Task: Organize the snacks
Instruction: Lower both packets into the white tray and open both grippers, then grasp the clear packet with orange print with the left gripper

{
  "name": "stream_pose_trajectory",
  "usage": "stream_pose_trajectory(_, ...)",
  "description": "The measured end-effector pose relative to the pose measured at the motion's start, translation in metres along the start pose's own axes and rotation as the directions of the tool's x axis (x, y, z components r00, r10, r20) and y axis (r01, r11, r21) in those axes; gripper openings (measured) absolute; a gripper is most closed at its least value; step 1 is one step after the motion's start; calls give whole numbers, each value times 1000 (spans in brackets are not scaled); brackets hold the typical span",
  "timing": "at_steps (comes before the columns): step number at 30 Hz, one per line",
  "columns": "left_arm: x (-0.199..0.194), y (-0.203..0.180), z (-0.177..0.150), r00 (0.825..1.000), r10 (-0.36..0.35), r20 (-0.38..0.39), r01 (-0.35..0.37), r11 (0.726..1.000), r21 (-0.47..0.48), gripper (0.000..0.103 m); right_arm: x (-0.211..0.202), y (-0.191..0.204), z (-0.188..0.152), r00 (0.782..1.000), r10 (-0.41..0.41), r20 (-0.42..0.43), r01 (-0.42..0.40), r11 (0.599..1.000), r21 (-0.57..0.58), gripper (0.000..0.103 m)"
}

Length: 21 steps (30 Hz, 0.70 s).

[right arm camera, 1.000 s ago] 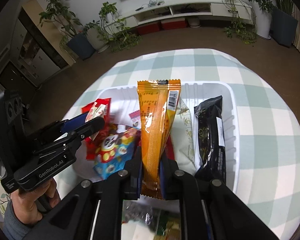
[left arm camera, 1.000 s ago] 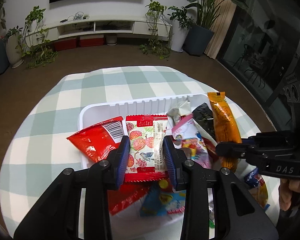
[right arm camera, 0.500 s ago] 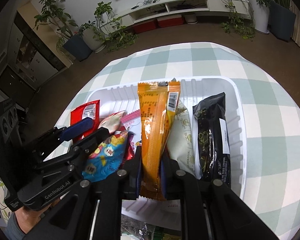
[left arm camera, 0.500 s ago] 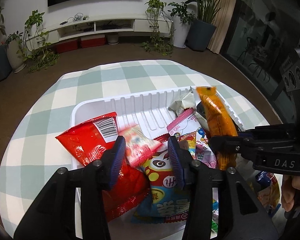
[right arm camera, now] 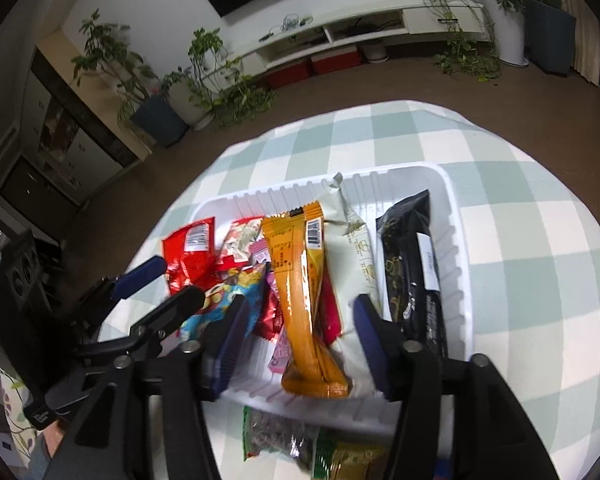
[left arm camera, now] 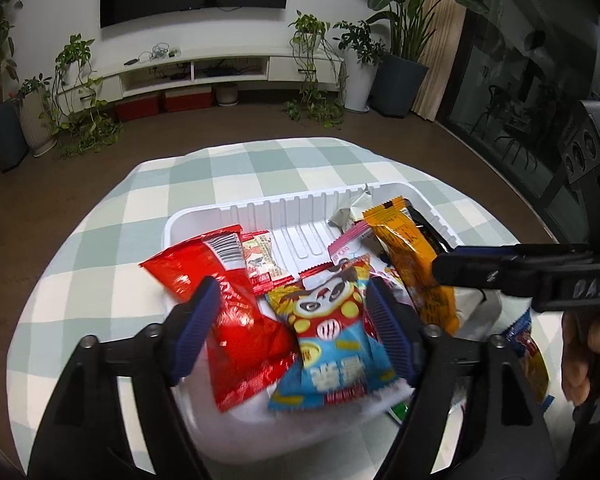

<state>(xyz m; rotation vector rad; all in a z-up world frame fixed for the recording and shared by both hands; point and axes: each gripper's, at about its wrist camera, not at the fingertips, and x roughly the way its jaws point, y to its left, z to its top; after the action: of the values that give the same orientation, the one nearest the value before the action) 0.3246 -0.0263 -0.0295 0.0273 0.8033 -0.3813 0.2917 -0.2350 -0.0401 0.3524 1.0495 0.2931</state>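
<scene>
Nearest me, outside the tray's front rim, a green-and-dark clear-windowed snack packet [right arm camera: 278,438] lies on the checked tablecloth [right arm camera: 520,240], not yet sorted. My right gripper [right arm camera: 298,344] is opening its jaws; the long orange foil snack bar [right arm camera: 300,288] lies loose between the pads, which do not press it. My left gripper [left arm camera: 292,328] is opening too, with the blue-and-yellow panda-print snack bag [left arm camera: 332,332] and the glossy red foil packet [left arm camera: 228,304] lying free between its fingers. Both rest inside the white ribbed plastic tray [left arm camera: 260,210]. Further back sit a pale cream sachet [right arm camera: 356,236] and a long black wrapped bar [right arm camera: 410,264] along the right wall. I judge most snacks are gathered; the outside strays remain.
</scene>
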Motion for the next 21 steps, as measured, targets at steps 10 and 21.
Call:
stream_pose_trajectory(10,-55,-24,-29,998,-15,67,11,999,48,103,-78,-18,-45,989,54,138,-61,997,51,78)
stream_pose_trajectory(21,-73,-137,-90,993,-115,-40,121,971,208,103,-119,-74,-118,967,-104,233,50,972,228,79)
